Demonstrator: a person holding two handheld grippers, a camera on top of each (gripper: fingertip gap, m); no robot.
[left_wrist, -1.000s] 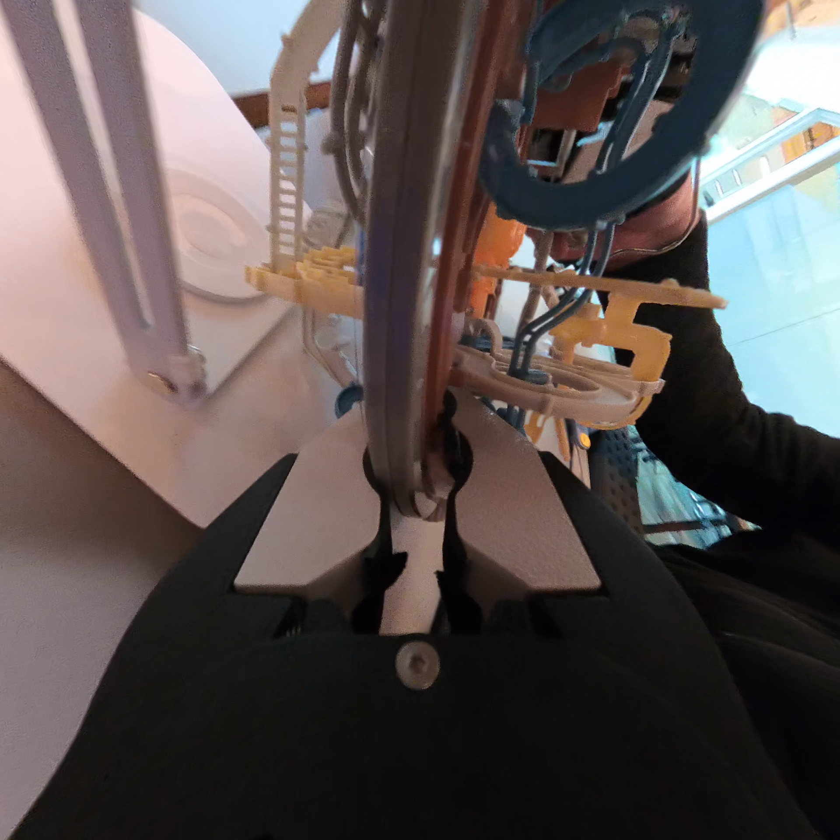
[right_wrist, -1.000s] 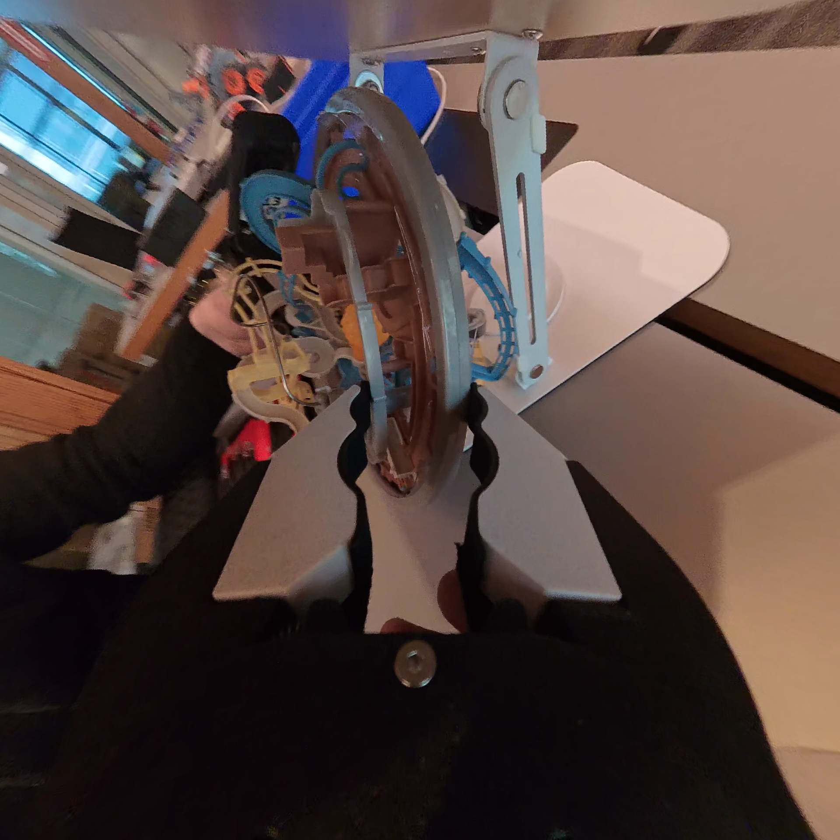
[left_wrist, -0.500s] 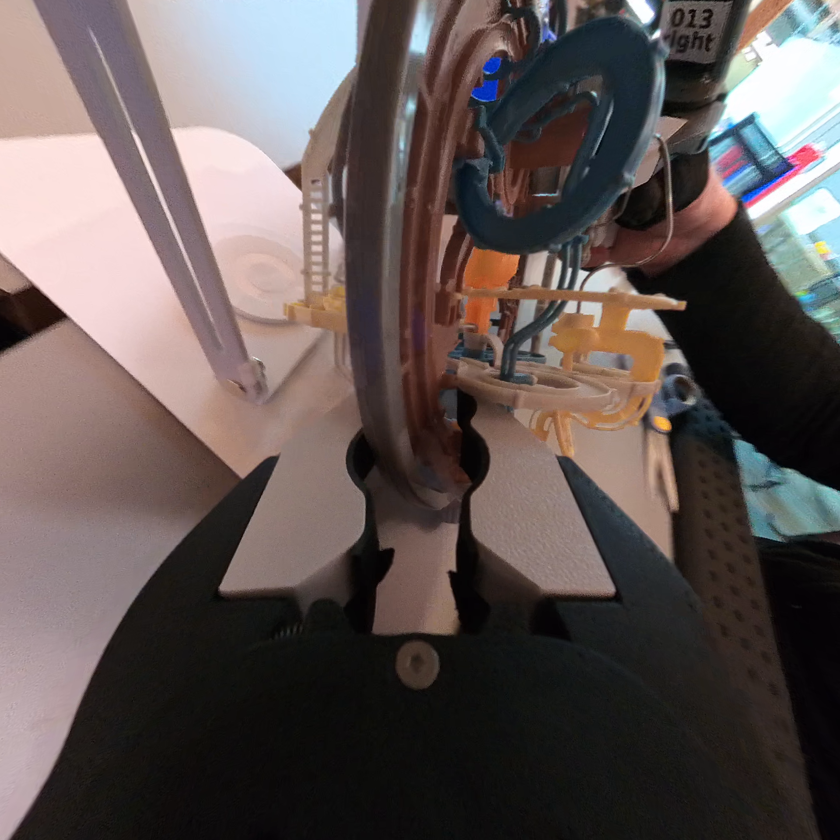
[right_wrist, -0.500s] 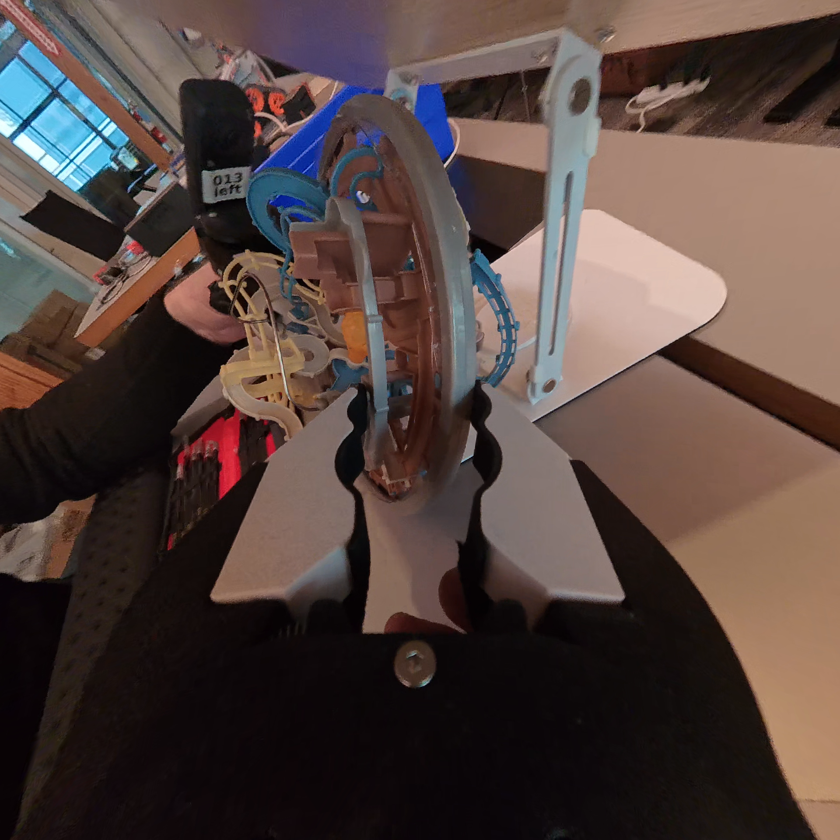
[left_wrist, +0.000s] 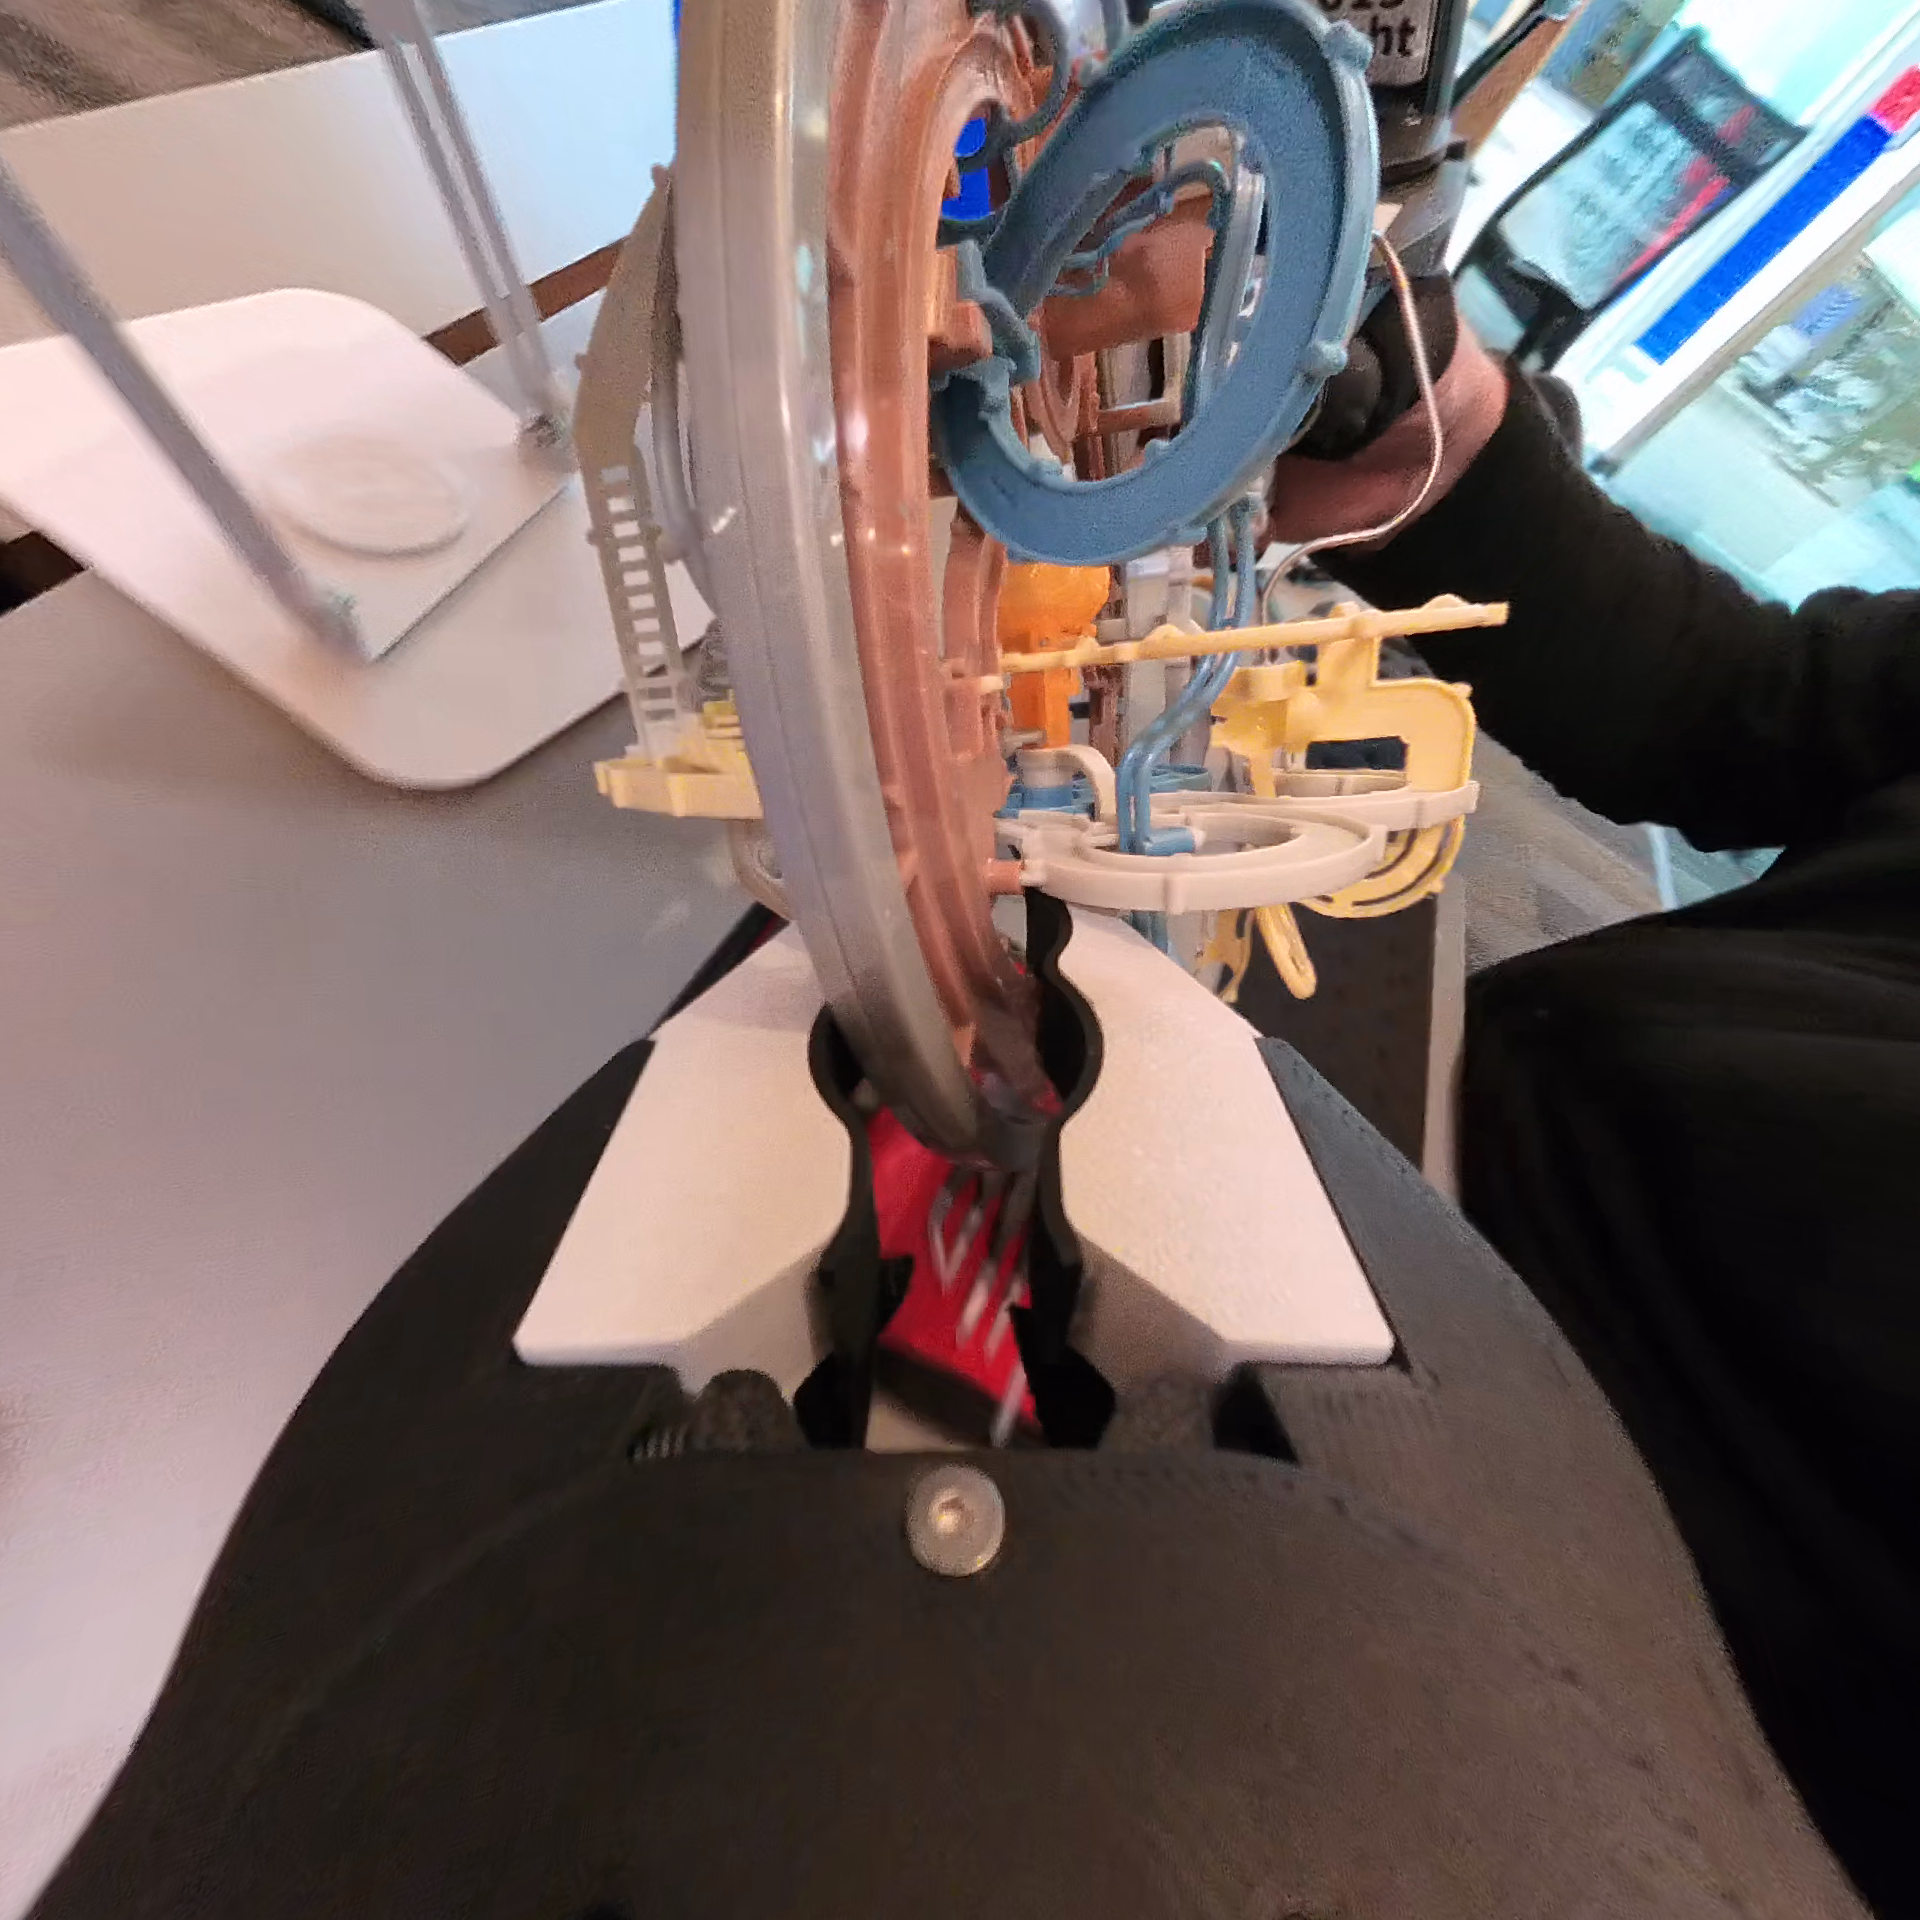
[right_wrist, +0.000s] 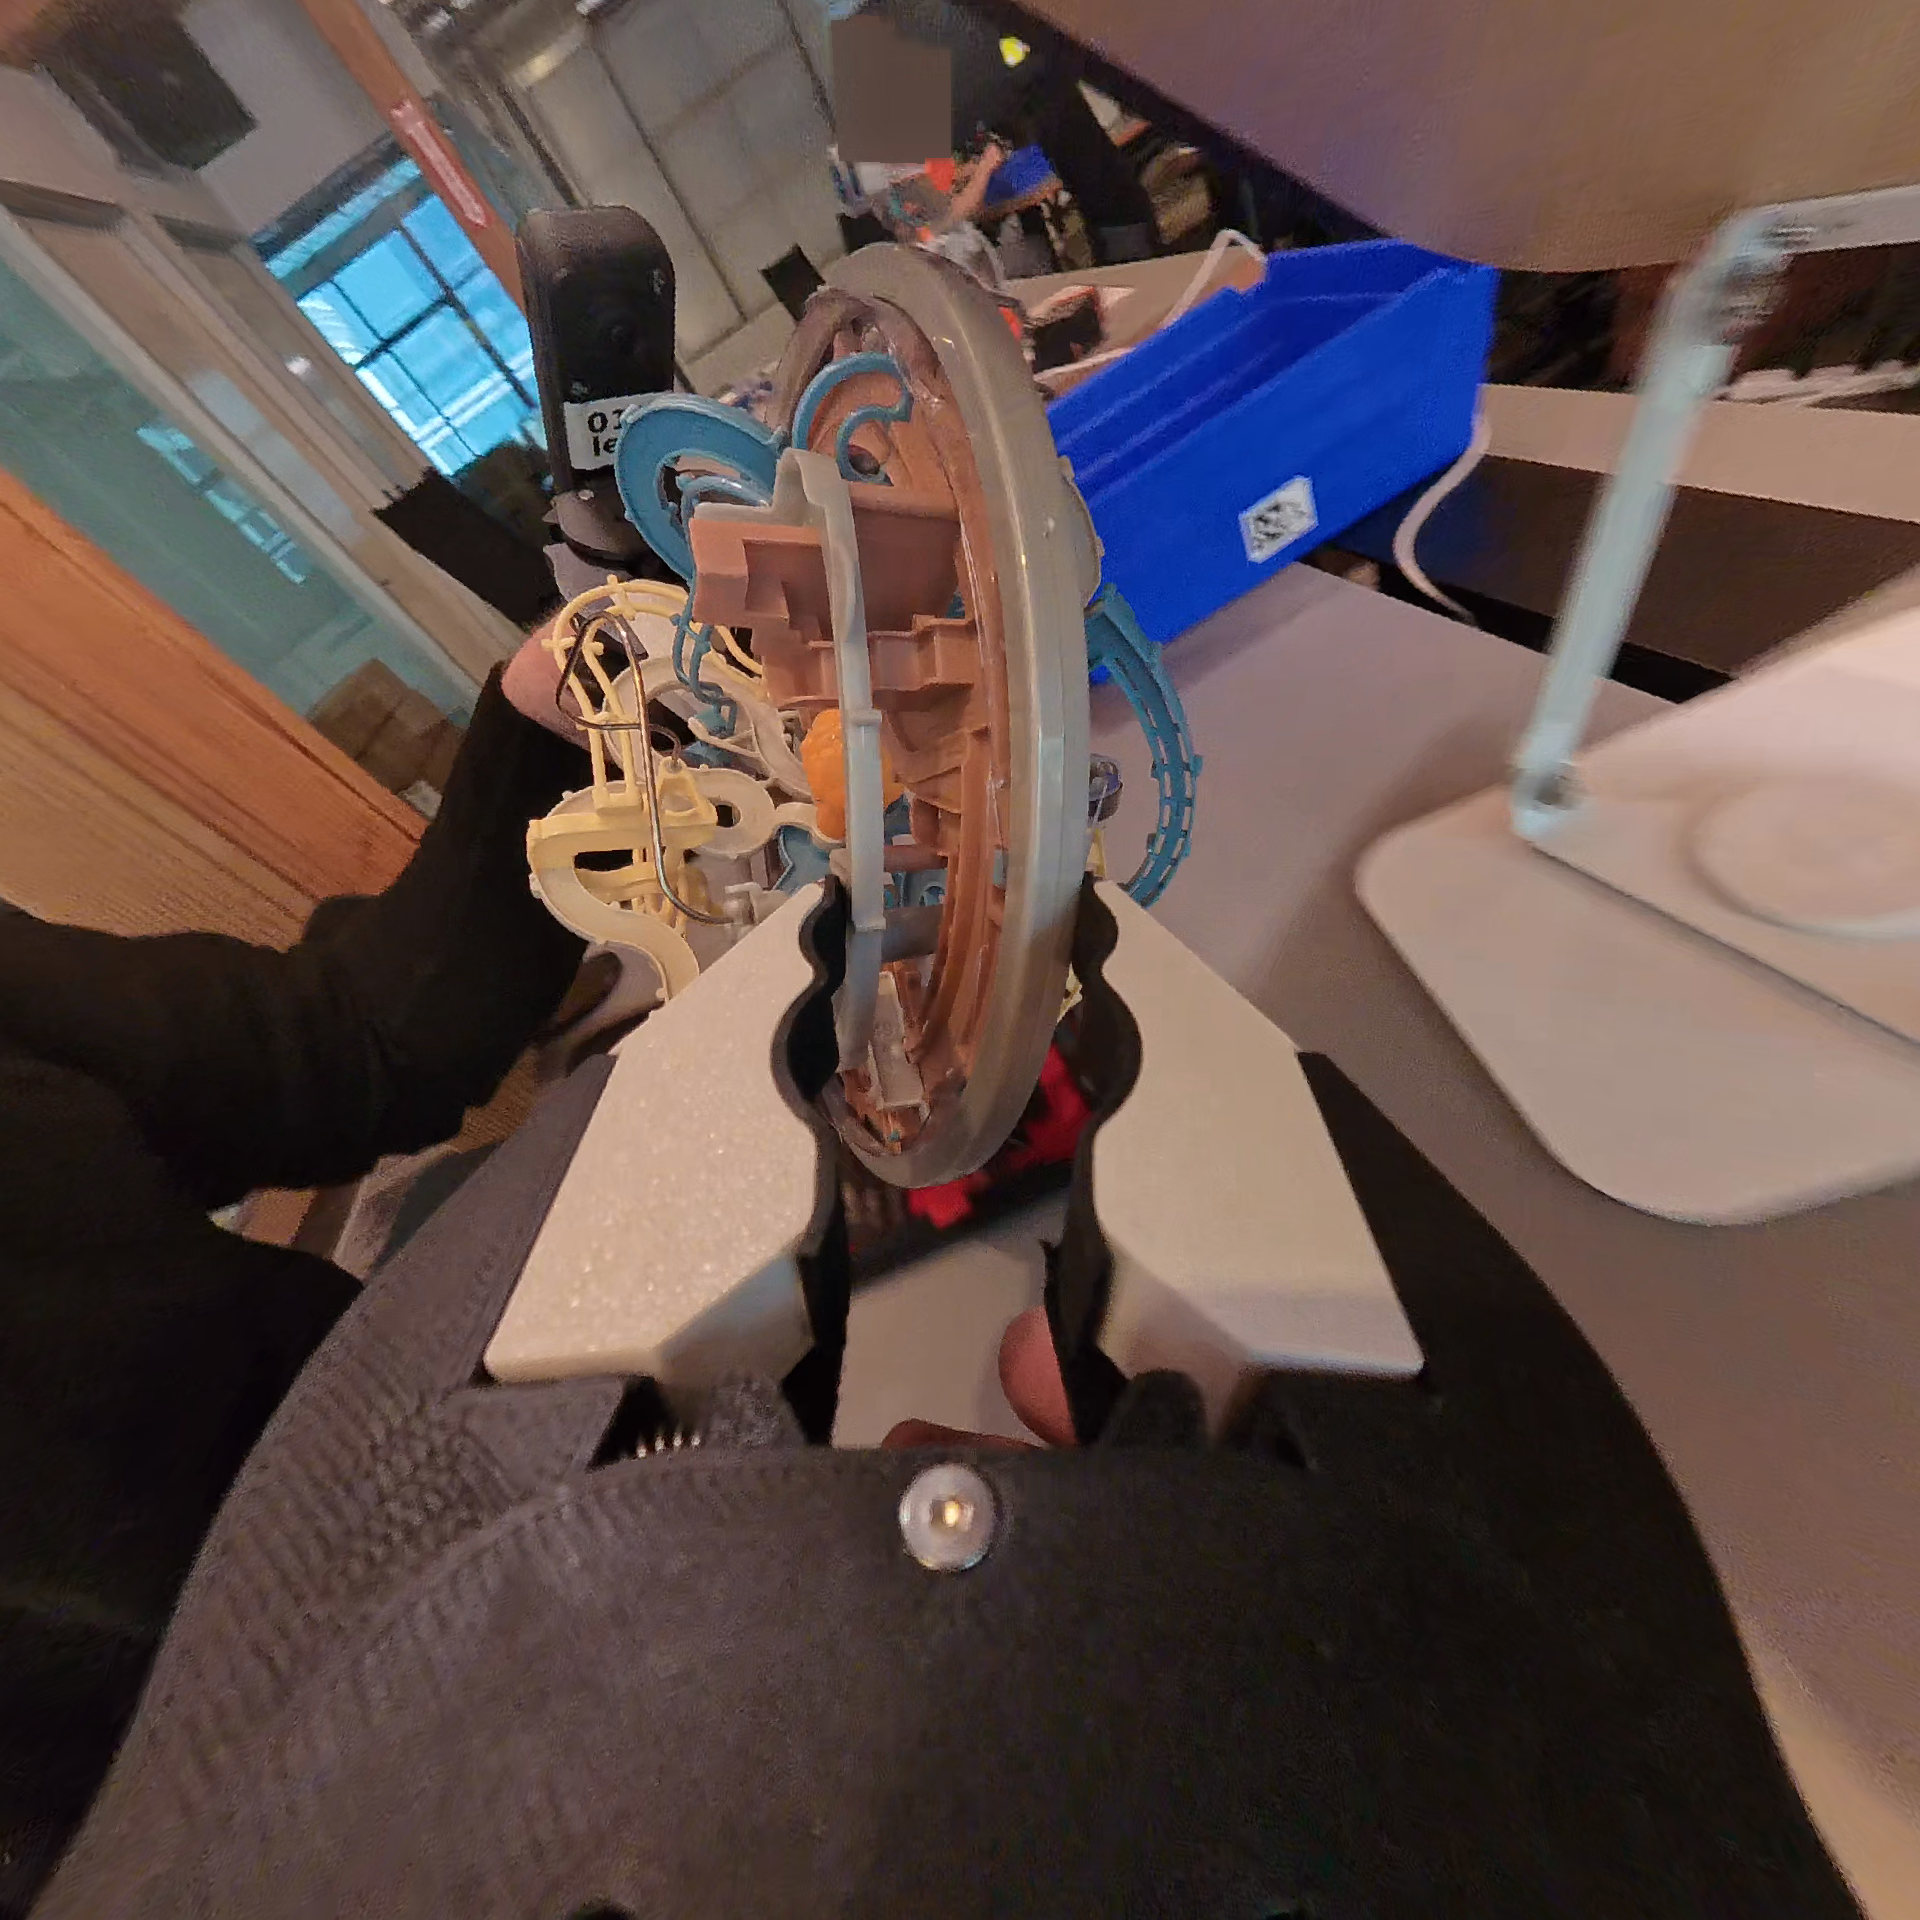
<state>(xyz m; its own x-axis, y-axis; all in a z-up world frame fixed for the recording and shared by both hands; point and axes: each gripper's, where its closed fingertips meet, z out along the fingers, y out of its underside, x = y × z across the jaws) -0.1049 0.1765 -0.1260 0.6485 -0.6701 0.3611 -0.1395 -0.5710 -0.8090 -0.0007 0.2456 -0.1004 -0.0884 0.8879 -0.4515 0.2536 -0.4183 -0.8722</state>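
We have tilted the maze toy (left_wrist: 883, 582) upright since a second ago. Our left gripper (left_wrist: 951, 1023) and right gripper (right_wrist: 951, 997) both clamp its grey rim, apparently firmly; the white stand (left_wrist: 260, 488) sits at ten o'clock.

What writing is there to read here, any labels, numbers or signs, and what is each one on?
White label on the black camera behind the maze toy: printed characters, which I do not copy out.
White label on the other camera: cut off by the frame edge, also not copied.
Sticker on the blue bin: a code pattern, no words.
Red banner far back: too blurred to read.
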